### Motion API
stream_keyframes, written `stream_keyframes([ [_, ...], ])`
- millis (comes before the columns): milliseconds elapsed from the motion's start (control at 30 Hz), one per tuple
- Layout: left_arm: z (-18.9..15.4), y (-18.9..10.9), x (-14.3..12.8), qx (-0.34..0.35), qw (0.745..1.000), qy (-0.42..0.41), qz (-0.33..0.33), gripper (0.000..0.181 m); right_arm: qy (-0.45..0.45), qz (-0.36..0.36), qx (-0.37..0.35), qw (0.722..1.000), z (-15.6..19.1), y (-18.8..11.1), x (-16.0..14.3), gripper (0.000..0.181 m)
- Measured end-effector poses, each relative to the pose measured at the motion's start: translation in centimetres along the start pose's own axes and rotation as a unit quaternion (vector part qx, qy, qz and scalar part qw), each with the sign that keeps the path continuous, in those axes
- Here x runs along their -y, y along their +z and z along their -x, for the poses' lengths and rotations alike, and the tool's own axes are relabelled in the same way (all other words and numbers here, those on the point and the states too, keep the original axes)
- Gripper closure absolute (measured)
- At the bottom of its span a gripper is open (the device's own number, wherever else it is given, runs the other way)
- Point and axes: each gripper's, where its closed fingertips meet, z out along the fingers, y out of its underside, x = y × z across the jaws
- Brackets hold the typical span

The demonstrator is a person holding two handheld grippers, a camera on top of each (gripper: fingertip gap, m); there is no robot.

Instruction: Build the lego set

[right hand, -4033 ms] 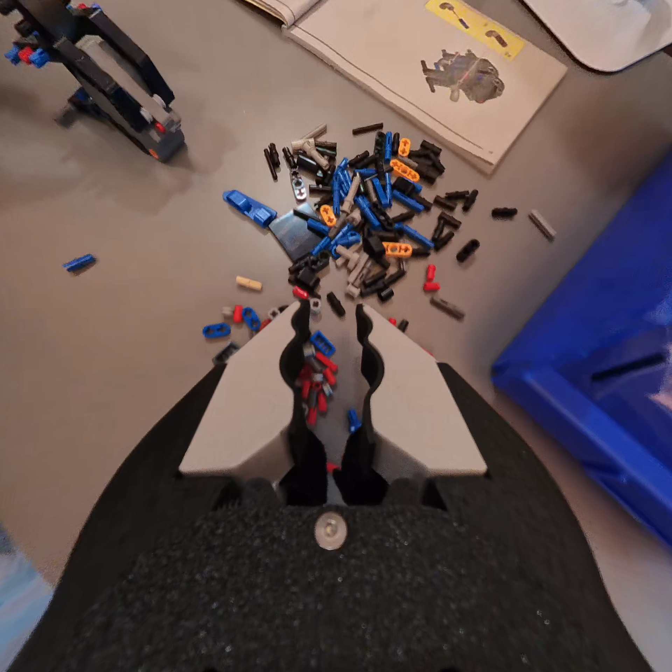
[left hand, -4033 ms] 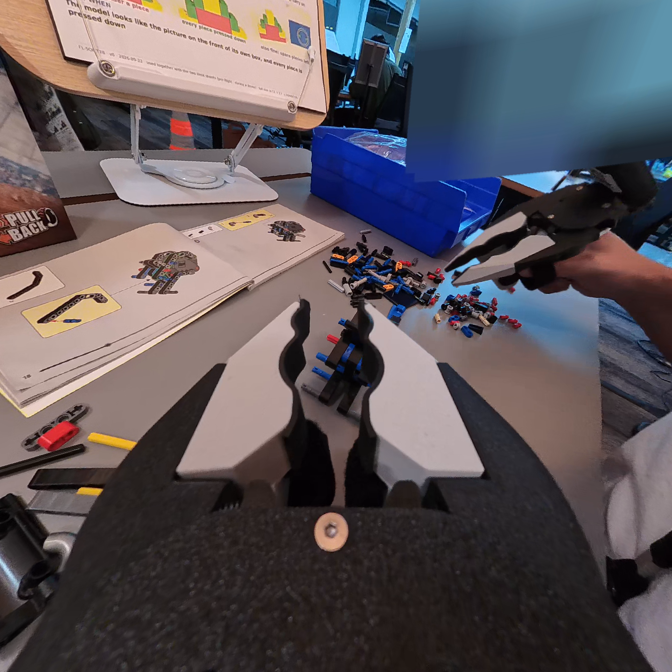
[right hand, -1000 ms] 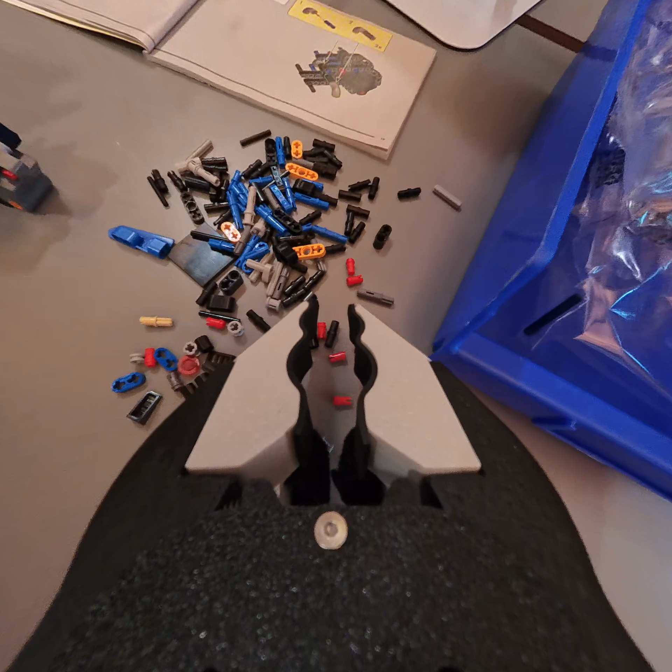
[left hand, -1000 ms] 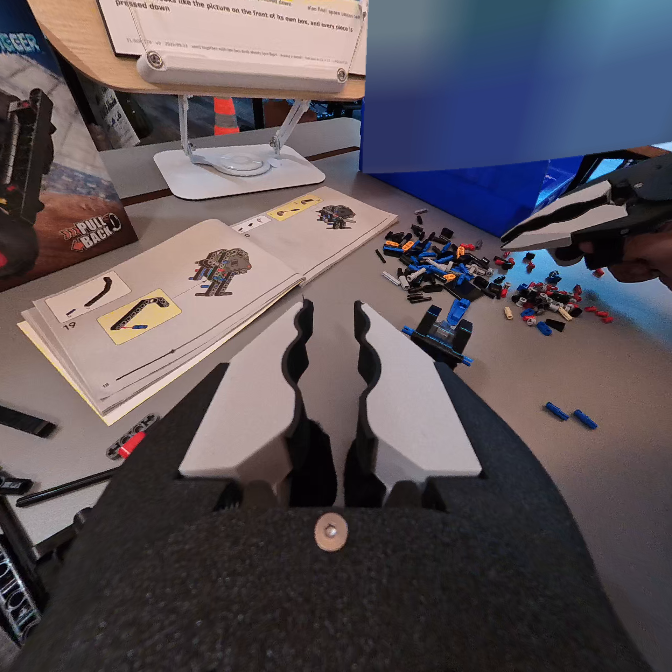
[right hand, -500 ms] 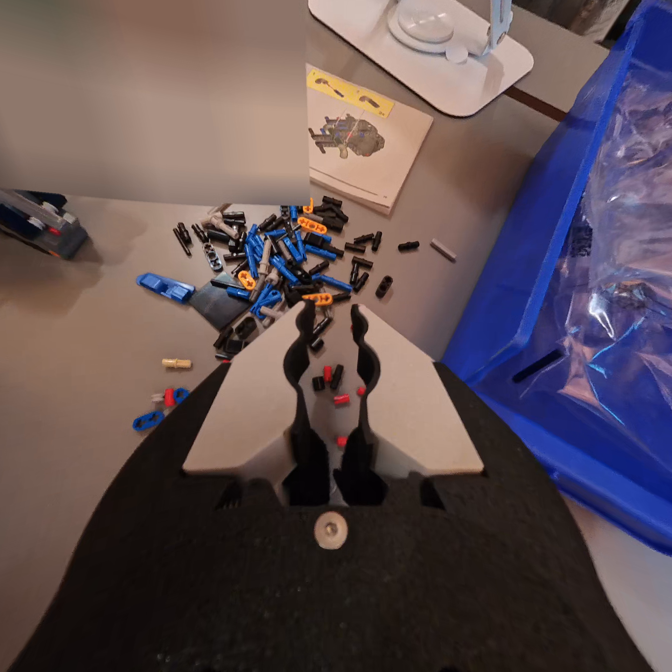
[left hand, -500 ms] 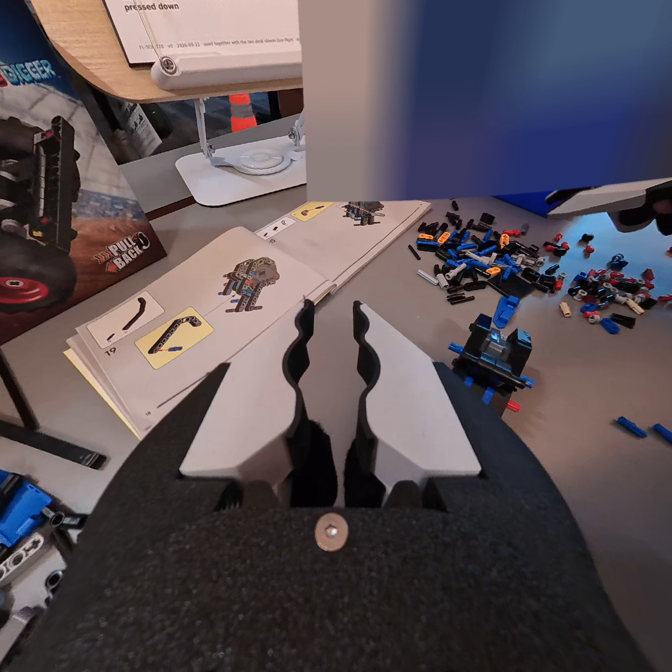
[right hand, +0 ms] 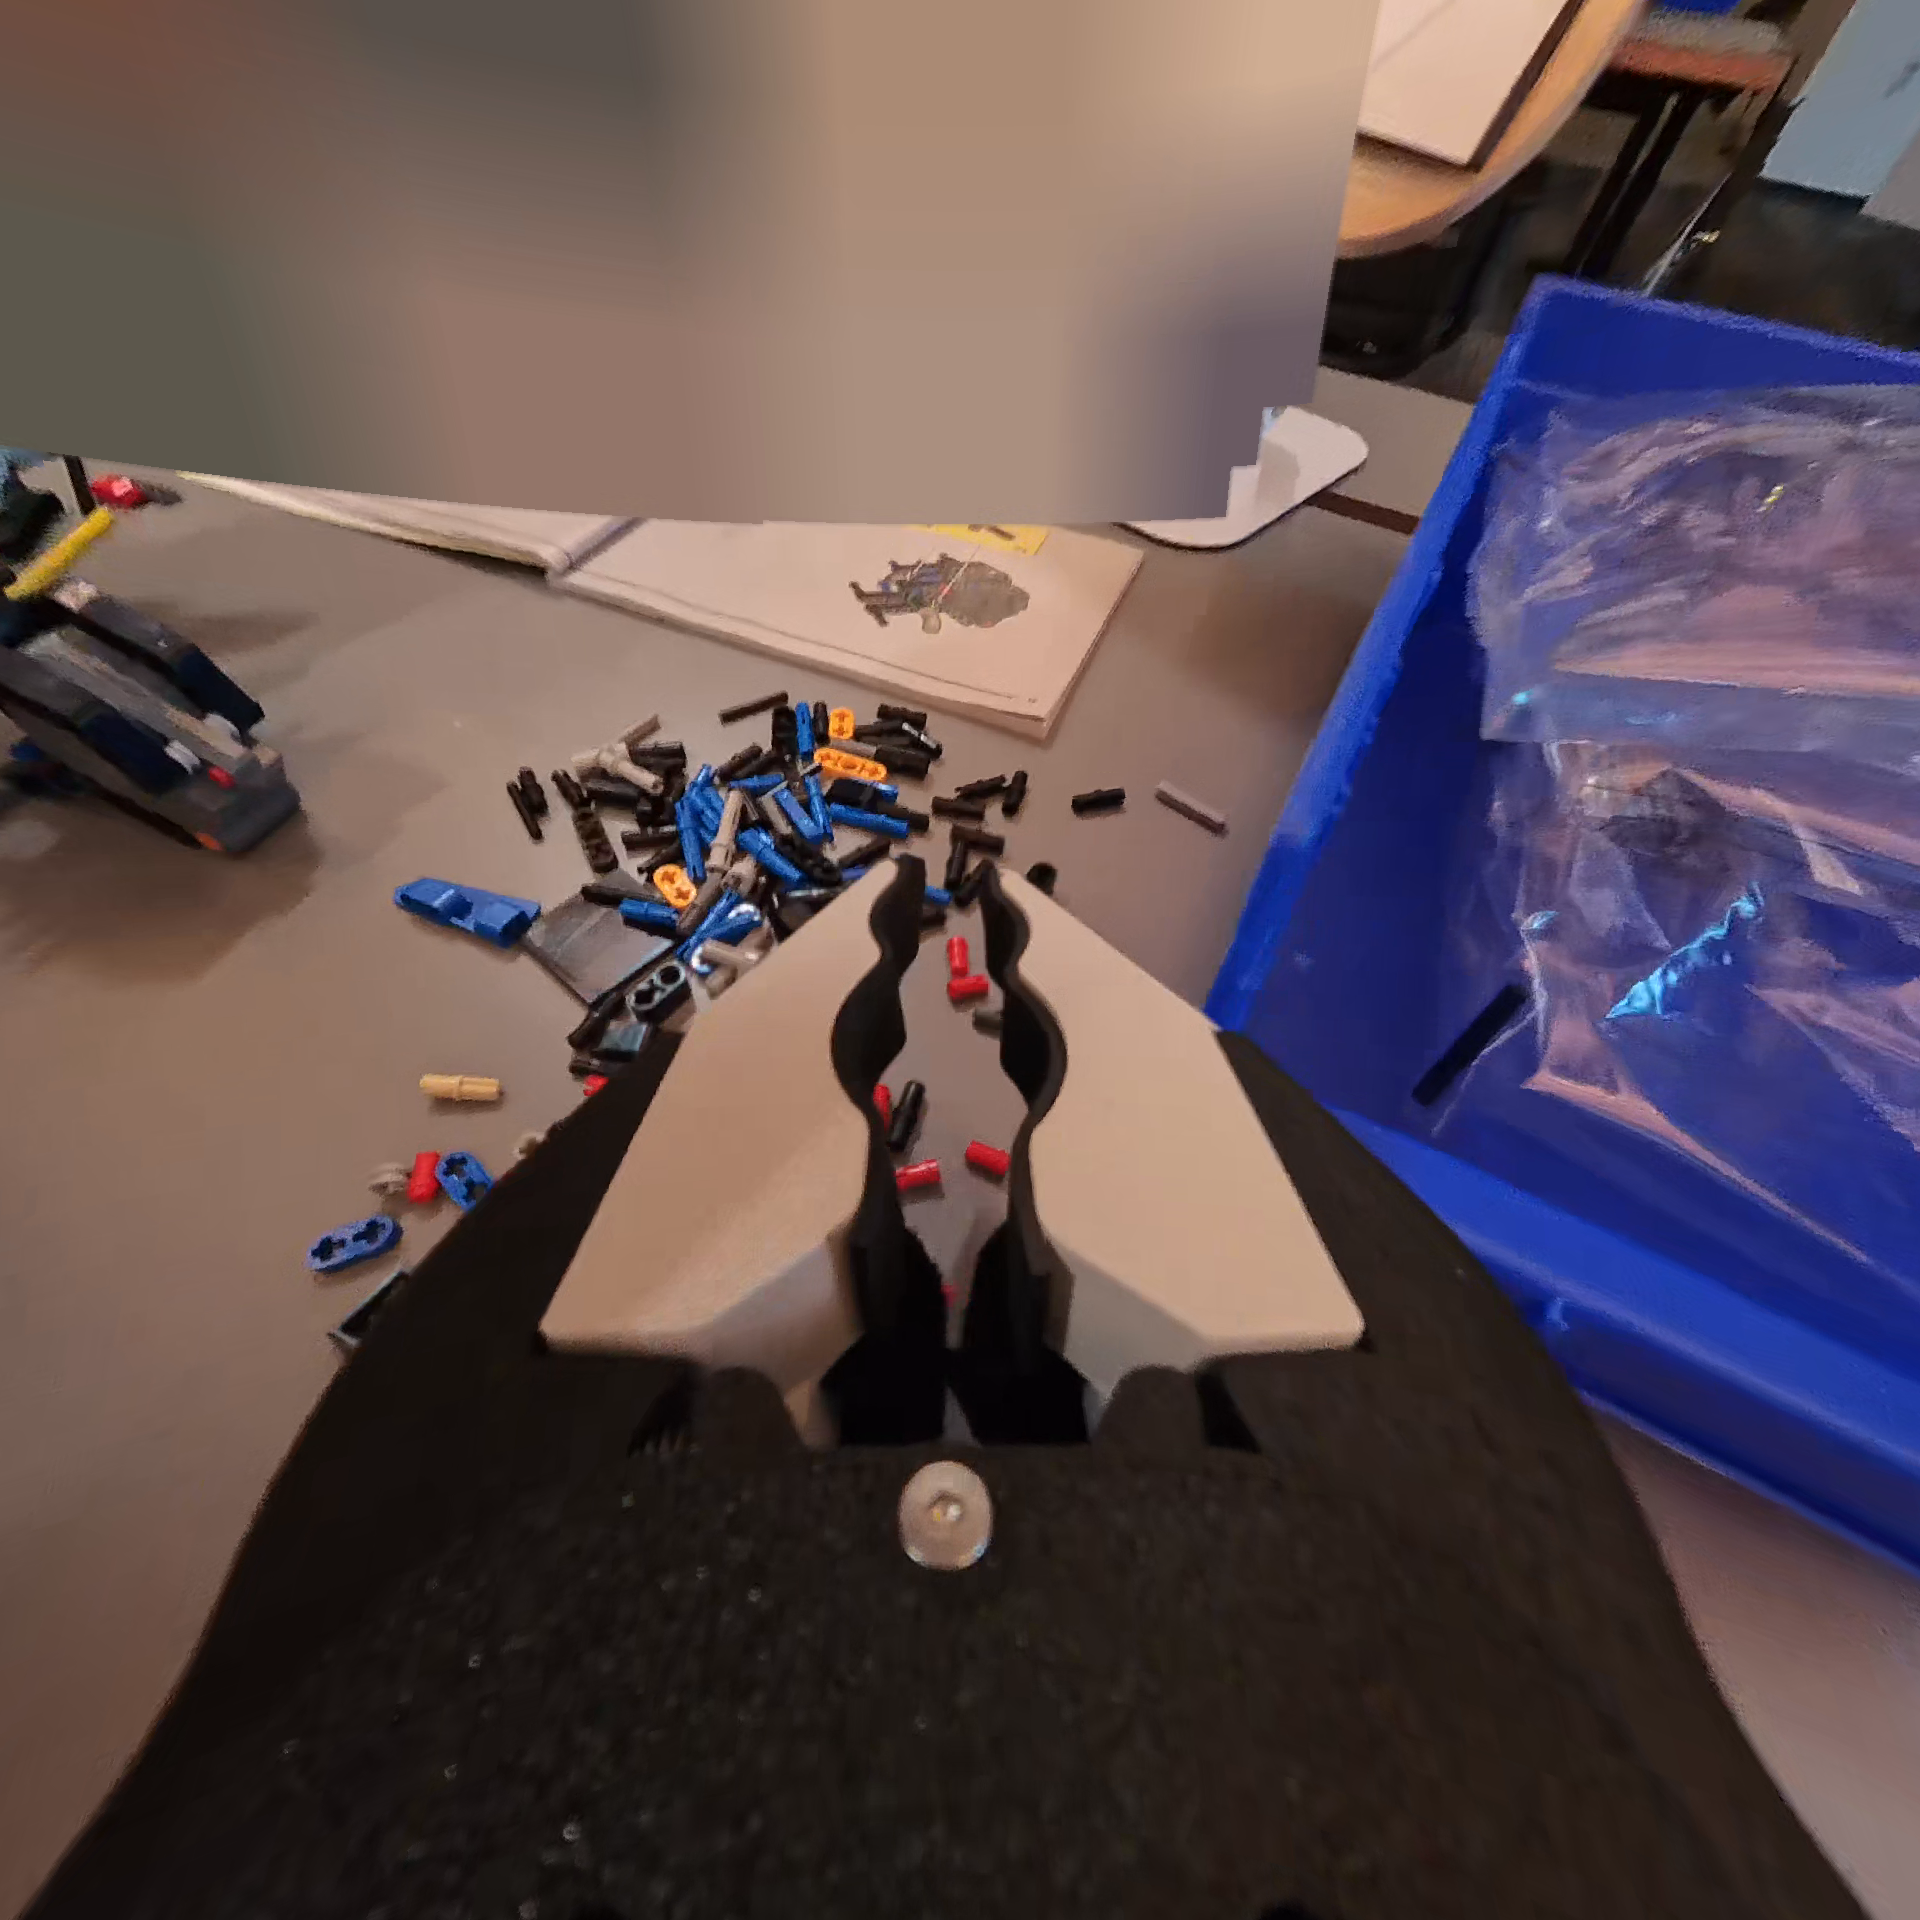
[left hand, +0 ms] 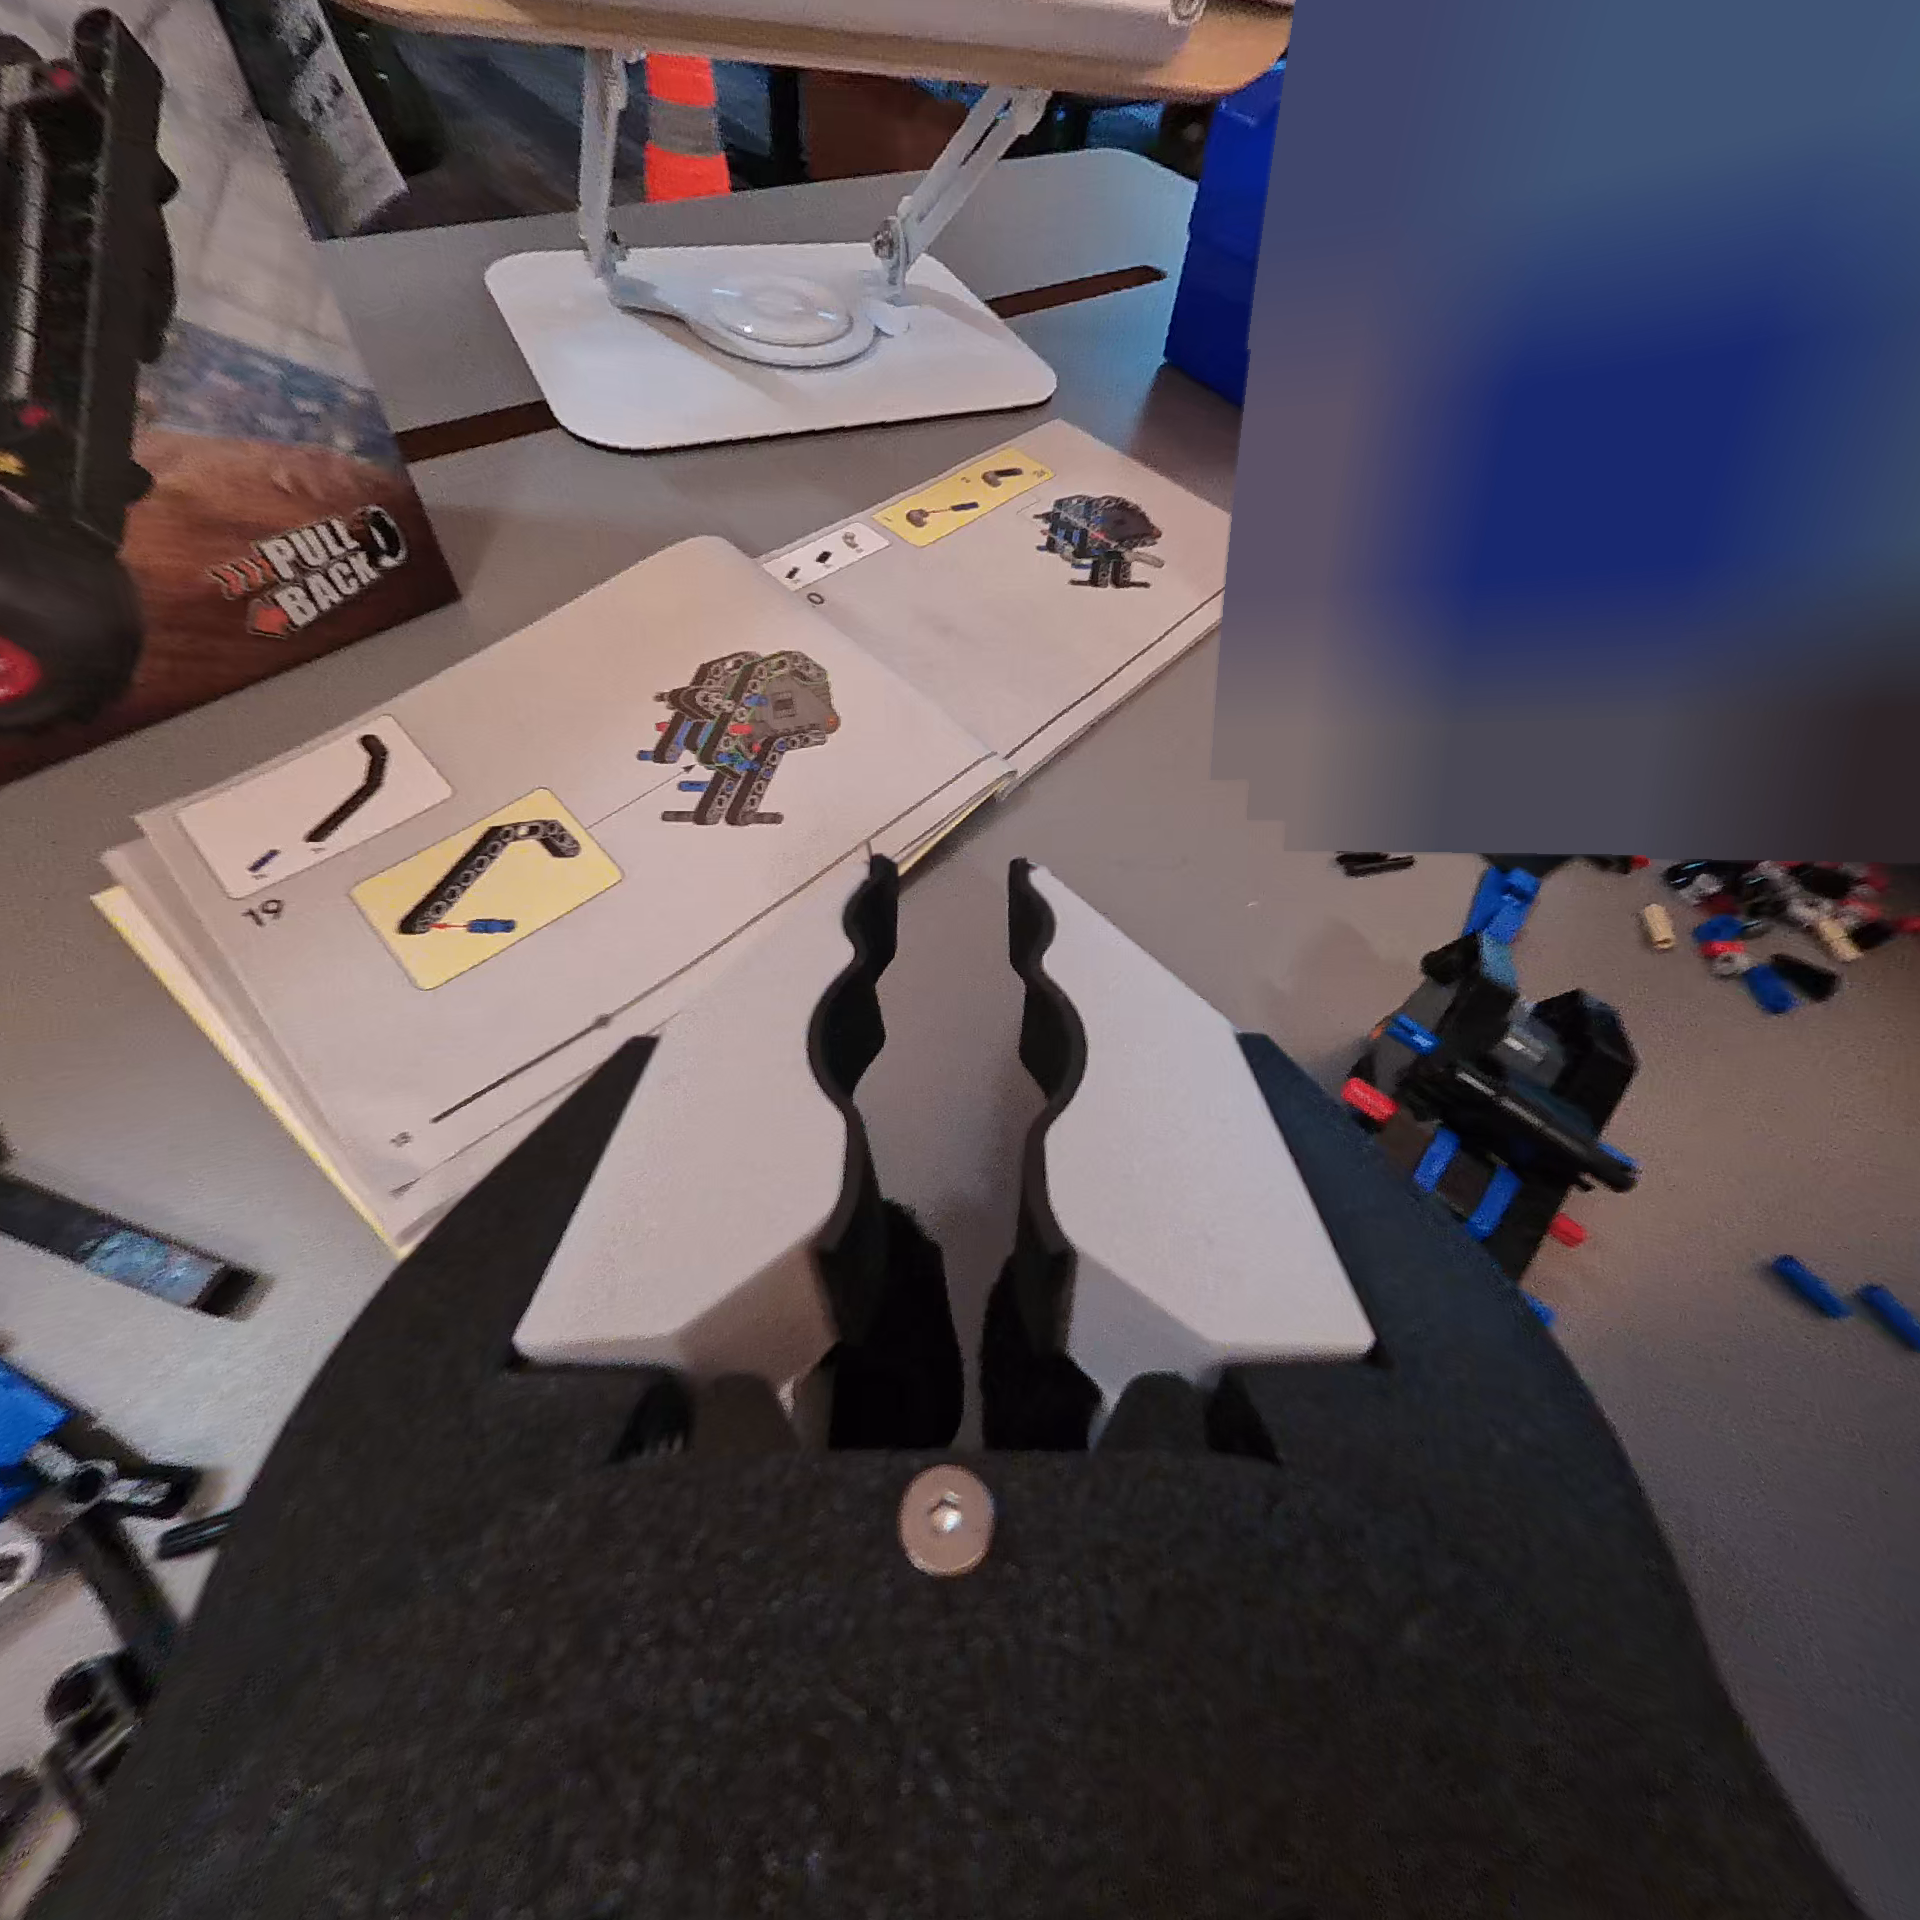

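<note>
My left gripper (left hand: 948,878) is open and empty, held over the near edge of the open instruction booklet (left hand: 582,831). The partly built black and blue model (left hand: 1496,1081) stands on the grey table to its right; it also shows in the right wrist view (right hand: 135,727) at the far left. My right gripper (right hand: 951,878) is open and empty above the near side of the pile of small black, blue, red and orange pieces (right hand: 748,831). A few red pins (right hand: 920,1174) lie under its fingers. Two blue pins (left hand: 1844,1309) lie apart on the table.
A blue bin (right hand: 1351,831) with clear plastic bags (right hand: 1714,727) stands right of the pile. A white stand base (left hand: 769,343) sits behind the booklet. The set's box (left hand: 187,416) stands at the back left. Loose black and blue parts (left hand: 94,1455) lie at the near left. One gripper's finger ends stand about 30 cm off the other's.
The left gripper has let go of the model, set it down on the table, and swung left toward the booklet. The right gripper has tilted up and shifted slightly over the pile.
</note>
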Motion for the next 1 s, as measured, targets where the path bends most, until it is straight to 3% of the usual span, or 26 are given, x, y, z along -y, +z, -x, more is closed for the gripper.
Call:
stream_keyframes([
  [100,-0.5,-0.1,0.4,-0.018,1.000,-0.020,-0.011,0.162,-0.002,-0.008,-0.010,1.000,-0.4,-0.3,0.2,0.171],
  [300,-0.9,-0.2,0.0,-0.011,1.000,0.021,-0.005,0.162,-0.013,0.016,-0.016,1.000,-0.6,0.2,-0.6,0.171],
  [1000,0.8,-0.6,-0.6,0.023,0.999,0.047,0.012,0.162,-0.033,0.021,-0.021,0.999,-1.0,0.8,-0.1,0.172],
])
